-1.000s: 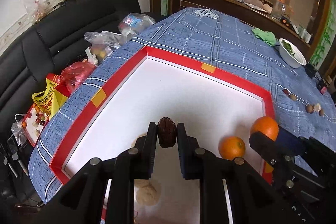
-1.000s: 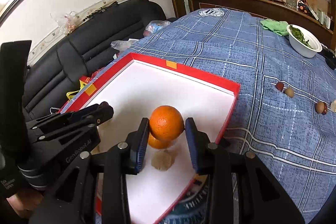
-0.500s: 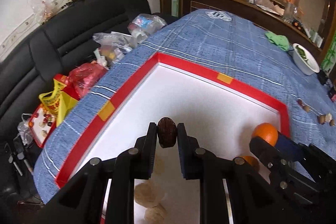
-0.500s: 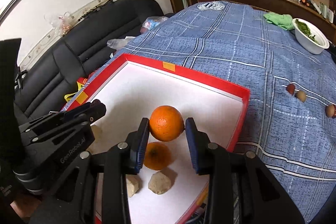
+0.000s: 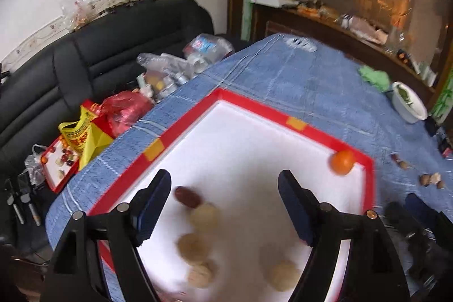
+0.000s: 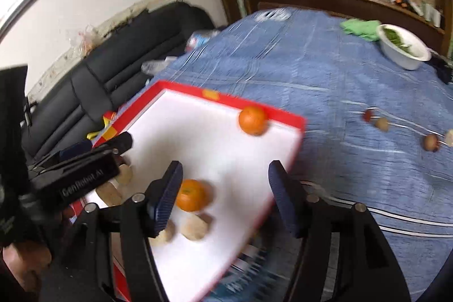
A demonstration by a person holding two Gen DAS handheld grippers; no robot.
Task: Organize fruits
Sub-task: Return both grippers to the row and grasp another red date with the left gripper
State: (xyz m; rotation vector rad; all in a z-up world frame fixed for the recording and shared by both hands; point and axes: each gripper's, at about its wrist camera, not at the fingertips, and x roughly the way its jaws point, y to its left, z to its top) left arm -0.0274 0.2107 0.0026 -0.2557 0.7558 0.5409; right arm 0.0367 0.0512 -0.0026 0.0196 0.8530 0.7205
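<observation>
Both jaws were spread, empty. A dark red date (image 5: pixel 187 197) at 9 o'clock in the red-rimmed white tray (image 5: pixel 294 123) was seen only by the left wrist; a second round orange (image 6: pixel 192 195) only by the right.

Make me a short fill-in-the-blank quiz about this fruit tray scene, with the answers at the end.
1. Both the left tool and the right tool have their jaws ____.
2. The tray has a white floor and a ____ rim.
3. The number of oranges lying in the tray is ____: one by the far rim, one nearer.
4. The white bowl on the blue tablecloth holds something ____ in colour.

Answers: open; red; two; green
</observation>
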